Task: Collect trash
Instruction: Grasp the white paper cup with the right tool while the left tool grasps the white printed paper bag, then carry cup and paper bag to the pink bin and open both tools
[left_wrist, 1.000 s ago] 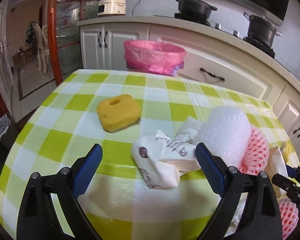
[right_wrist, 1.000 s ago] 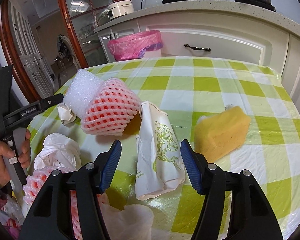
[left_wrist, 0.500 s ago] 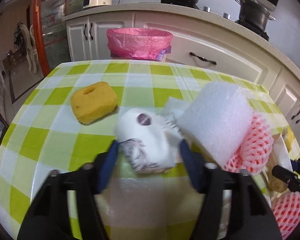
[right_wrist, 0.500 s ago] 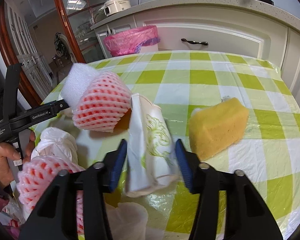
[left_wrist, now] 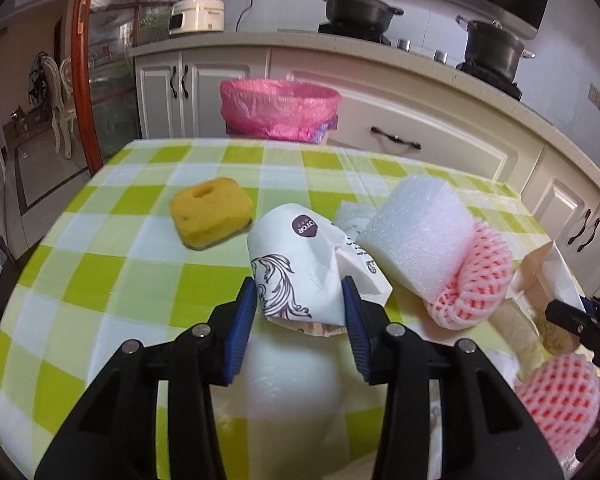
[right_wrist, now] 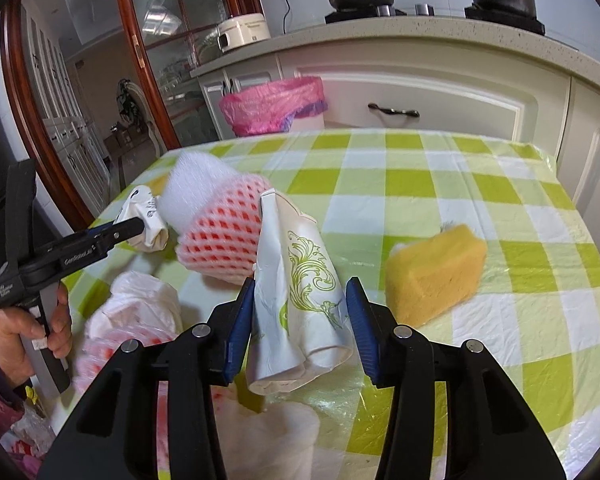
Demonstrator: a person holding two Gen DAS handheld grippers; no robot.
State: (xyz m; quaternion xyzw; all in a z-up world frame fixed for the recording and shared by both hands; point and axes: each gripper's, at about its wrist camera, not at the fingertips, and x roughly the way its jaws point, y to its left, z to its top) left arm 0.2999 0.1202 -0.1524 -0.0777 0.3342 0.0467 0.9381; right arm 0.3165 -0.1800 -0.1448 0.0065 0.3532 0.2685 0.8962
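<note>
My left gripper [left_wrist: 300,300] is shut on a crumpled white paper cup with a purple logo [left_wrist: 296,264], lifted off the checked table [left_wrist: 100,264]; it also shows in the right wrist view [right_wrist: 146,224]. My right gripper [right_wrist: 300,304] is shut on a flattened white paper cup with green scrollwork [right_wrist: 300,284], also lifted. A white foam roll [left_wrist: 420,232] wrapped in pink fruit netting [left_wrist: 472,280] lies between them. A bin lined with a pink bag [left_wrist: 278,108] stands beyond the table's far edge.
A yellow sponge [left_wrist: 210,210] lies on the table, to the right of my right gripper [right_wrist: 432,272]. White plastic bags [right_wrist: 140,308] and more pink netting [left_wrist: 556,404] lie near the front edge. Kitchen cabinets [left_wrist: 420,120] run behind the bin.
Both grippers closed from wide open onto their paper cups and raised them off the table. The views moved closer to the bin side.
</note>
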